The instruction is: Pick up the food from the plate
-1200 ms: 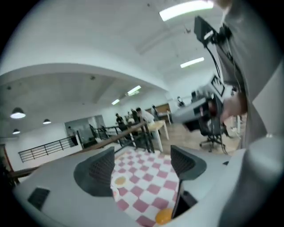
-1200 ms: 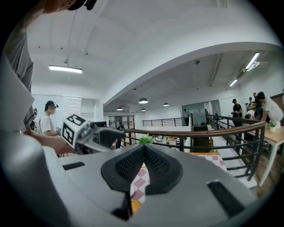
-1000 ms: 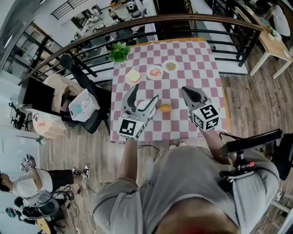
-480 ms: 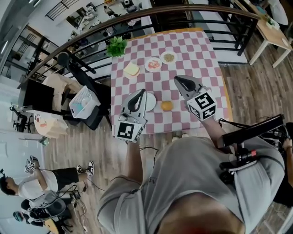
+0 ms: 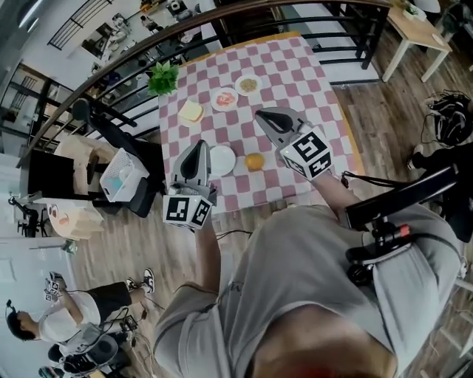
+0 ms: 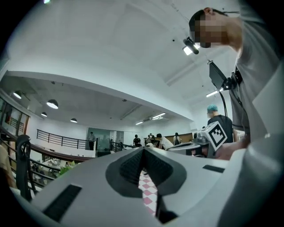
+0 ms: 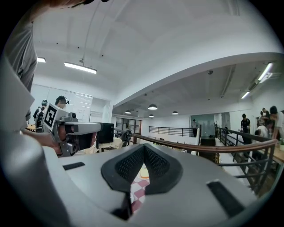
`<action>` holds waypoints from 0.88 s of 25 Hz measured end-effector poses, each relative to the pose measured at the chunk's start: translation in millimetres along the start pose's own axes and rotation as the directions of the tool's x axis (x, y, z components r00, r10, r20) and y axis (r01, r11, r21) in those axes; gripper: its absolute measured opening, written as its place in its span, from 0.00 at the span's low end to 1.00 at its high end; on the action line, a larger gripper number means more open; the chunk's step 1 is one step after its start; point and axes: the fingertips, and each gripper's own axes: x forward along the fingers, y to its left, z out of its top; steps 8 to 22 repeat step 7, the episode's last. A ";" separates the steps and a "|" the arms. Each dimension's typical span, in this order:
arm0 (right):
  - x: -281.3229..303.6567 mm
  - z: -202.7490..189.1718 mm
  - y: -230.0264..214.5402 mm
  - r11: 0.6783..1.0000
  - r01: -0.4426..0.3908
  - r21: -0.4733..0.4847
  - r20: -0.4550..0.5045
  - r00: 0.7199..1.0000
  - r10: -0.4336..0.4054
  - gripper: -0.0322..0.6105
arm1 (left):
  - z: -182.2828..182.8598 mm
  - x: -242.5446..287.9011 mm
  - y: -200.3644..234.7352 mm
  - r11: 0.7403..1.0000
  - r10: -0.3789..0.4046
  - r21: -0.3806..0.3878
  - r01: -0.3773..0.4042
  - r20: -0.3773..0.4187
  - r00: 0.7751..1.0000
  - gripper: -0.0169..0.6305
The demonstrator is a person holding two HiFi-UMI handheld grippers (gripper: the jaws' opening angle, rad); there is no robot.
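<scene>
In the head view an empty white plate (image 5: 221, 160) lies near the front of the pink checked table (image 5: 295, 74). A round orange-brown bun (image 5: 254, 162) sits on the cloth just right of it. My left gripper (image 5: 199, 145) hovers over the plate's left edge, shut with nothing between its jaws. My right gripper (image 5: 260, 114) hangs above the table's middle, right of the bun, also shut and empty. In the left gripper view the gripper (image 6: 143, 150) has its pads meeting, with only checked cloth (image 6: 148, 191) below. The right gripper view shows that gripper (image 7: 143, 149) with pads meeting too.
Further back on the table are a yellow slice (image 5: 191, 111), a plate with red food (image 5: 225, 99), a small plate (image 5: 248, 84) and a green plant (image 5: 164, 77). A dark curved railing (image 5: 222, 15) runs behind the table. A chair and white basket (image 5: 122, 175) stand at the left.
The left gripper's jaws have gone from open to shut, with nothing in them. Both grippers have drifted left and back from the table, and the white plate now shows beside the left one.
</scene>
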 end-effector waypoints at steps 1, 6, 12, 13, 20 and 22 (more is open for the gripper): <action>-1.9 1.3 -0.2 1.000 0.003 -0.002 -0.001 1.000 -0.003 0.07 | -0.1 0.9 -2.2 1.000 -0.006 -0.011 0.006 0.001 1.000 0.04; -10.3 2.0 -0.9 1.000 0.017 -0.008 -0.016 1.000 -0.017 0.07 | -4.9 0.5 -12.5 0.996 -0.013 -0.086 0.014 0.018 1.000 0.04; -11.7 1.5 -0.2 1.000 0.019 -0.009 -0.020 1.000 -0.019 0.07 | -6.7 -0.5 -14.2 0.995 -0.012 -0.101 0.015 0.021 1.000 0.04; -11.7 1.5 -0.2 1.000 0.019 -0.009 -0.020 1.000 -0.019 0.07 | -6.7 -0.5 -14.2 0.995 -0.012 -0.101 0.015 0.021 1.000 0.04; -11.7 1.5 -0.2 1.000 0.019 -0.009 -0.020 1.000 -0.019 0.07 | -6.7 -0.5 -14.2 0.995 -0.012 -0.101 0.015 0.021 1.000 0.04; -11.7 1.5 -0.2 1.000 0.019 -0.009 -0.020 1.000 -0.019 0.07 | -6.7 -0.5 -14.2 0.995 -0.012 -0.101 0.015 0.021 1.000 0.04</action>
